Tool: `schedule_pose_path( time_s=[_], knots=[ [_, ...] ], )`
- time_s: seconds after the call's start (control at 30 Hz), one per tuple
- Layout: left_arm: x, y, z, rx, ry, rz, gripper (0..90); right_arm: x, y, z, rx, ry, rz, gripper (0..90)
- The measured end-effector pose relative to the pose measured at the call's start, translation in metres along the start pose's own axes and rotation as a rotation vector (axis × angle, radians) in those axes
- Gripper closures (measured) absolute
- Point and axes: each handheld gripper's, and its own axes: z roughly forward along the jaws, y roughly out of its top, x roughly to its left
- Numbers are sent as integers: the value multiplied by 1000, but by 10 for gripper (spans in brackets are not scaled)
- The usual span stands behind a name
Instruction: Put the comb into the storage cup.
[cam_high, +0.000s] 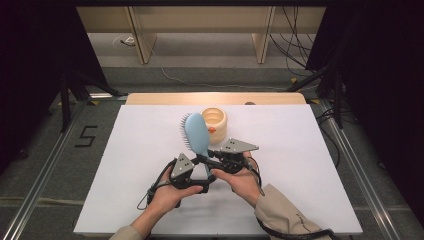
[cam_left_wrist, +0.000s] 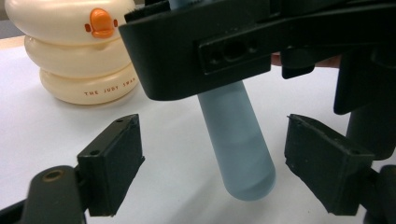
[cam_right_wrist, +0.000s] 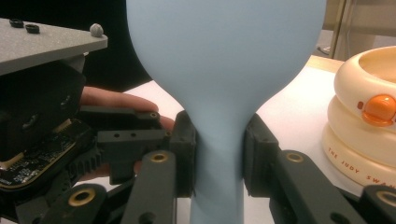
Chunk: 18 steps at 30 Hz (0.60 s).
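Observation:
A light blue hairbrush (cam_high: 196, 132) is held up over the white table (cam_high: 300, 165), bristles facing left and handle toward the person. My right gripper (cam_right_wrist: 218, 154) is shut on the narrow neck of the brush (cam_right_wrist: 224, 60), with both pads pressed against it. My left gripper (cam_left_wrist: 215, 154) stands open, one pad on each side of the rounded handle end (cam_left_wrist: 240, 158), with gaps on both sides. In the high view the left gripper (cam_high: 202, 172) sits just below and left of the right gripper (cam_high: 212, 161).
A cream ringed container (cam_high: 214, 122) with an orange beak (cam_left_wrist: 102, 22) stands just behind the brush head, close on its right. The white table's front edge lies near the person's forearms. A wooden strip (cam_high: 215, 98) borders the far side.

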Motion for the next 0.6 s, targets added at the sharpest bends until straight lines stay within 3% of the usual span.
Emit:
schedule_pose_path(
  time_s=[0.6],
  knots=[
    [2,-1,5,-26,21,-19,261,1,-1,1,-2,1,-7,703]
  ],
)
